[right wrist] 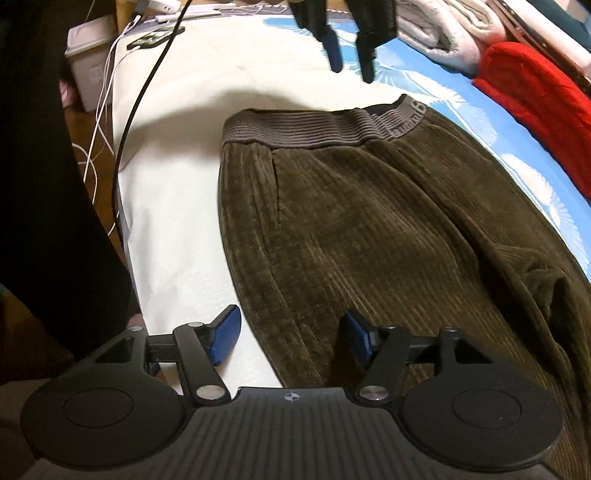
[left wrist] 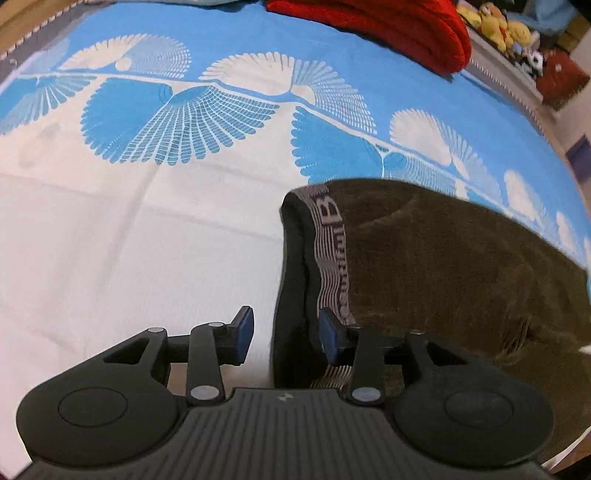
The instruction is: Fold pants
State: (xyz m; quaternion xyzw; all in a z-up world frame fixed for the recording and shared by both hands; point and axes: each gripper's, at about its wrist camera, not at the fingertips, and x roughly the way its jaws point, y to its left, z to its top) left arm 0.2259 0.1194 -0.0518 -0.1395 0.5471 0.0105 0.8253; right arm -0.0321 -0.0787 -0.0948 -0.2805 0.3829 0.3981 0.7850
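Both grippers hang released over the bed: left gripper [left wrist: 286, 338] straddles the waistband [left wrist: 330, 258] edge, right gripper [right wrist: 290, 338] straddles the pants' [right wrist: 369, 221] near left side seam, neither pinching cloth. Pants lie flat on the white-and-blue bedspread [left wrist: 129, 240] (smoothed, likely so a fold can start), stretching right of the left gripper and far-right of the right one.

Blue/white feather-print bedspread [left wrist: 229, 122] over bed. Red blanket [left wrist: 388, 29] folded at far edge, yellow plush toys [left wrist: 498, 26] beside it. White cables [right wrist: 103, 122] w/ black cable [right wrist: 147, 85], grey bin [right wrist: 92, 74] on floor.
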